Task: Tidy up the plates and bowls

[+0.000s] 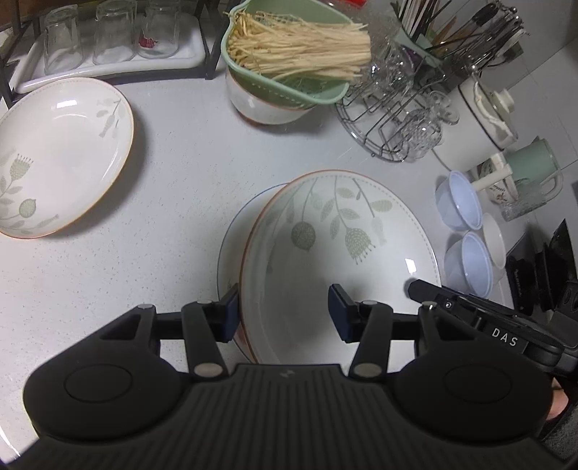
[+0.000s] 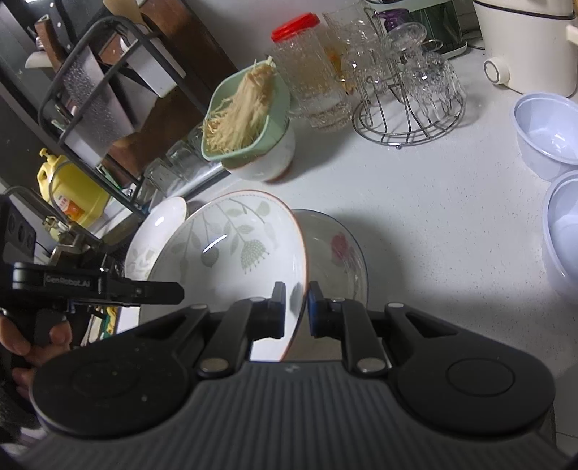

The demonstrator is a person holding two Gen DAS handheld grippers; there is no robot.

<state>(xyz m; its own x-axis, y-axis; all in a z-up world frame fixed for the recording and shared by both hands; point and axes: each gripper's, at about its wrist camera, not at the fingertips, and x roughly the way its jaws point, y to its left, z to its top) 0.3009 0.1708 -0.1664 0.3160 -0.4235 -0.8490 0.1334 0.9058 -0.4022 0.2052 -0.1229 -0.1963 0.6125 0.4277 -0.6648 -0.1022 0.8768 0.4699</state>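
A cream deep plate with a green leaf pattern [image 1: 343, 231] [image 2: 231, 246] hangs tilted over a blue-rimmed plate with a pink flower [image 2: 339, 249] [image 1: 227, 238] on the white counter. My right gripper [image 2: 296, 307] is shut on the leaf plate's near right rim, and one of its fingers [image 1: 421, 289] shows at the plate's right edge in the left wrist view. My left gripper [image 1: 283, 312] straddles the near left rim, one finger outside and one over the inside, with a wide gap. A second leaf plate [image 1: 65, 155] lies flat at the left.
Behind stands a green colander of enoki mushrooms [image 1: 289, 54] on a white bowl. A wire rack of glass cups [image 1: 390, 119] is at the back right. Small translucent plastic bowls [image 1: 458, 206] [image 2: 549, 133], a white pot [image 1: 477, 123] and a mint mug [image 1: 531, 162] crowd the right. Upturned glasses [image 1: 112, 32] line the back left.
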